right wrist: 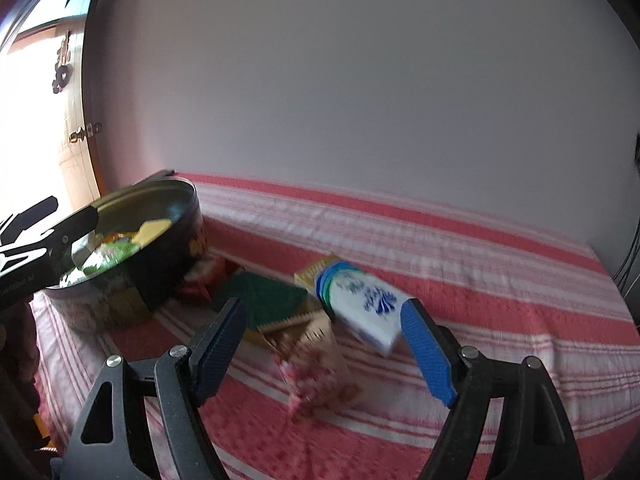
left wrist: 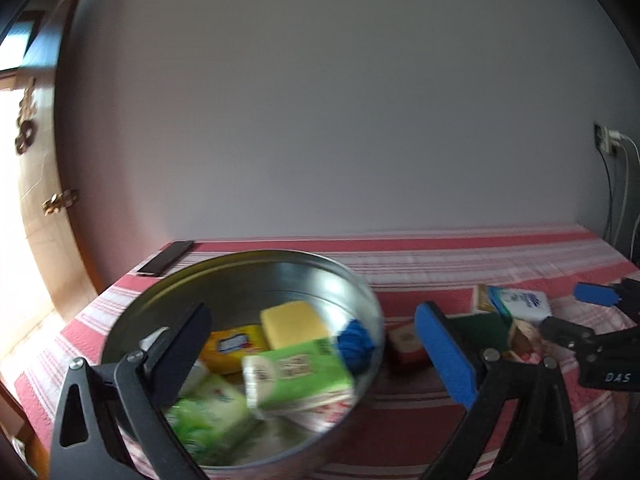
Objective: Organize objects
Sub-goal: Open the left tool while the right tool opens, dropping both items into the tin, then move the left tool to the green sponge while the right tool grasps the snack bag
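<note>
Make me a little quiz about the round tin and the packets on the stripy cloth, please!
1. True or false: the left hand-held gripper is open.
2. Which item lies inside the round tin? A) yellow sponge B) white box with blue print C) black phone
3. Fill in: the green scouring pad lies on the cloth, ____ the tin.

Key:
1. True; its fingers stand wide apart over the tin.
2. A. The white box lies out on the striped cloth; the phone lies behind the tin.
3. Outside, next to the pink-patterned packet in front of the open right hand-held gripper.
</note>
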A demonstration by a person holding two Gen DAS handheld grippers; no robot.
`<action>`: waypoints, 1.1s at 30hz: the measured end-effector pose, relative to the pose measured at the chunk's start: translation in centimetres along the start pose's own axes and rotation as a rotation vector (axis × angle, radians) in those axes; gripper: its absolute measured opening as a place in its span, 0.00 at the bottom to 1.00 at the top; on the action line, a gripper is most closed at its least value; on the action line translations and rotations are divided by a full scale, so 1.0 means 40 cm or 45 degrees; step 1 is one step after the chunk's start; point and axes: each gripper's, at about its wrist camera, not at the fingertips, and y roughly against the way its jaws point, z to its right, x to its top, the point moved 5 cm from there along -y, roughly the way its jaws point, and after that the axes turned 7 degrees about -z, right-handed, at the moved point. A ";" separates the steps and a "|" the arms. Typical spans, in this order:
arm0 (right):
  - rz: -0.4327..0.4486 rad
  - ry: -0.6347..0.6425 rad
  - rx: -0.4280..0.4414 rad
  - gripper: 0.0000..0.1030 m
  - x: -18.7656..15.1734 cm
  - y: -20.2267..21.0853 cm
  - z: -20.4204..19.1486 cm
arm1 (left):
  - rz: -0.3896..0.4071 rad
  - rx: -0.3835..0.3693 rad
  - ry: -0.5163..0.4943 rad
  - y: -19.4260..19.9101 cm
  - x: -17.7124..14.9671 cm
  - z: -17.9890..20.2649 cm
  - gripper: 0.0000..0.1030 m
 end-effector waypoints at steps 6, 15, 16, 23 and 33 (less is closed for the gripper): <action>-0.134 -0.006 0.073 0.79 -0.020 -0.063 -0.007 | -0.050 -0.058 -0.059 -0.017 -0.013 0.073 1.00; -0.280 0.024 0.064 0.66 -0.036 -0.117 -0.023 | -0.082 -0.068 -0.102 -0.032 -0.026 0.112 1.00; -0.292 0.022 0.071 0.55 -0.038 -0.120 -0.023 | -0.083 -0.067 -0.108 -0.029 -0.027 0.116 1.00; -0.200 -0.039 0.074 0.41 -0.032 -0.075 0.000 | -0.095 -0.093 -0.162 -0.022 -0.032 0.167 0.99; -0.062 -0.255 -0.106 0.41 -0.028 -0.022 0.088 | -0.243 -0.236 -0.301 -0.085 -0.038 0.288 0.95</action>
